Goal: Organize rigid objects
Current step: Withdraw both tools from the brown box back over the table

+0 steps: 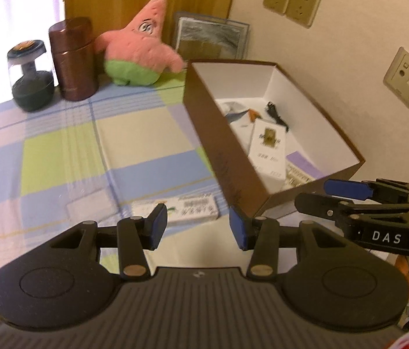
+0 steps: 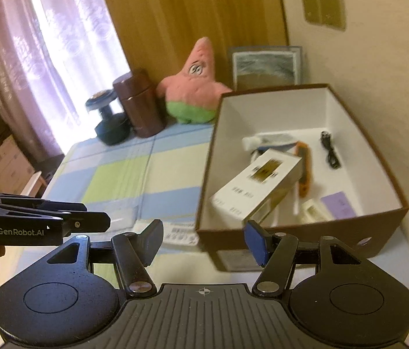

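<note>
At far left in the left wrist view we see a dark glass jar (image 1: 30,78) and, just beside it, a brown cylindrical canister (image 1: 75,59), both upright on the checked tablecloth (image 1: 59,151). To their right a pink starfish plush toy (image 1: 143,49) leans near the curtain, with a framed picture (image 1: 213,37) propped against the wall behind. Nearer us a flat white packet (image 1: 188,206) lies on the cloth, just beside the near corner of the brown cardboard box (image 1: 219,145). Our left gripper (image 1: 200,228) hangs above that packet, jaws partly apart and empty. In the box (white inside) lie a white carton (image 2: 259,186) tilted on other items, an orange-handled tool (image 2: 304,171), possibly a knife, a black cable (image 2: 331,152) and a lilac card (image 2: 338,205). Our right gripper (image 2: 204,240) hovers over the box's near wall, jaws moderately wide with nothing between them.
</note>
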Tool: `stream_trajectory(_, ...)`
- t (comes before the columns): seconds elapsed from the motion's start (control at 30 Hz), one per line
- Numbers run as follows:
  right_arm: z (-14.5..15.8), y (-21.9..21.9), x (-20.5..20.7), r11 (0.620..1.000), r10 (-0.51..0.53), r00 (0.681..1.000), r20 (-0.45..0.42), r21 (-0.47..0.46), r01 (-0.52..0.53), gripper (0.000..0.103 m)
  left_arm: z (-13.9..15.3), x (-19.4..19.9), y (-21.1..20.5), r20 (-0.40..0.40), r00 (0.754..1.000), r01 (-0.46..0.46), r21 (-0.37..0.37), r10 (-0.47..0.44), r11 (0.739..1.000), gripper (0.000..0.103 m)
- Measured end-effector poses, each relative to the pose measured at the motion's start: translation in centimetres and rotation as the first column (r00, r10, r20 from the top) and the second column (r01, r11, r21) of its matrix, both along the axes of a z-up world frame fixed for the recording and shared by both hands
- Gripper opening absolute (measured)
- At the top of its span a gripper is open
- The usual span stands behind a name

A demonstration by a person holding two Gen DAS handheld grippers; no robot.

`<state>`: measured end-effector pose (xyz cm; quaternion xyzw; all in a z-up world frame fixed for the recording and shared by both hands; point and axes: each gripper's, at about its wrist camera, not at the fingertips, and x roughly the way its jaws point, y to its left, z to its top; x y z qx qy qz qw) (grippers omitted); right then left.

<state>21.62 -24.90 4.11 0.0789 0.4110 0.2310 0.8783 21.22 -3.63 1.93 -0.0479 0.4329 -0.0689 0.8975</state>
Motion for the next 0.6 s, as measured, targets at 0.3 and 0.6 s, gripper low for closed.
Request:
stream_trajectory(0.3,-1.5,3.5,-0.5,0.997,0.082,0.996,-0.029,0.004,-0.081,0.059,-1.5,-2.2,2.7,-0.037,0.997,-0.069,0.024,0.07,0.997,0.043)
stream_trajectory(0.6,-3.6,6.8,0.1,0.989,0.144,0.988,-0.056,-0.026,-0.146,0.059,-3.7,-2.9,5.4,-0.07,0.986,-0.145,0.065,0.149,0.987,0.043)
